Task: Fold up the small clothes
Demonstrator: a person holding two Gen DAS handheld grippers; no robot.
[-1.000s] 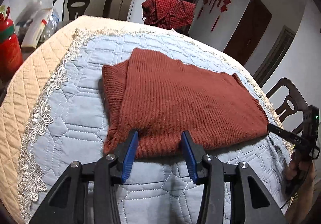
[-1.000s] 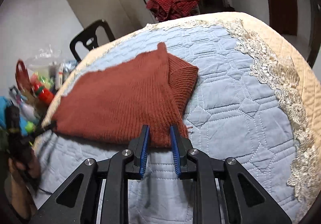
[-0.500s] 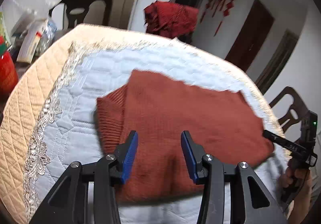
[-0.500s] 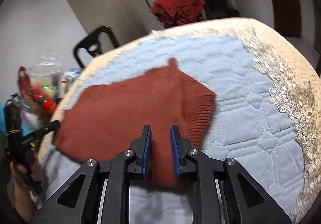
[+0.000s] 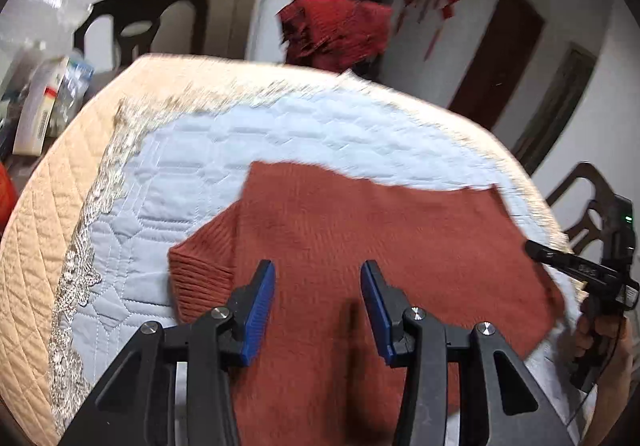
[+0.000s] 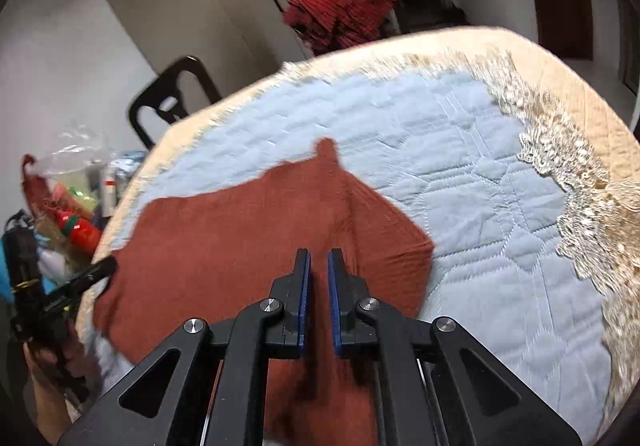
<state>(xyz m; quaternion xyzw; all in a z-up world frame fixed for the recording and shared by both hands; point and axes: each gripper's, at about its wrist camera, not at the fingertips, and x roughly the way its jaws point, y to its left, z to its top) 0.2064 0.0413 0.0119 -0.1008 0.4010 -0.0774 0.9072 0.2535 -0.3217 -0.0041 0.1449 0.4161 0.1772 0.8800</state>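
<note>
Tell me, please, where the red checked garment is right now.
The red checked garment sits beyond the table's far edge, top centre in both wrist views, past the rust sweater lying on the blue quilted cloth.

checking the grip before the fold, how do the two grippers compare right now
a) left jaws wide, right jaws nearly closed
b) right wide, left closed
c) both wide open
a: the left gripper shows a broad gap over the rust sweater, while the right gripper leaves only a slit.

Each fisheye looks forward along its own tool, close above the rust sweater on the quilted counter. Both share the sweater, the counter and the far red garment.
</note>
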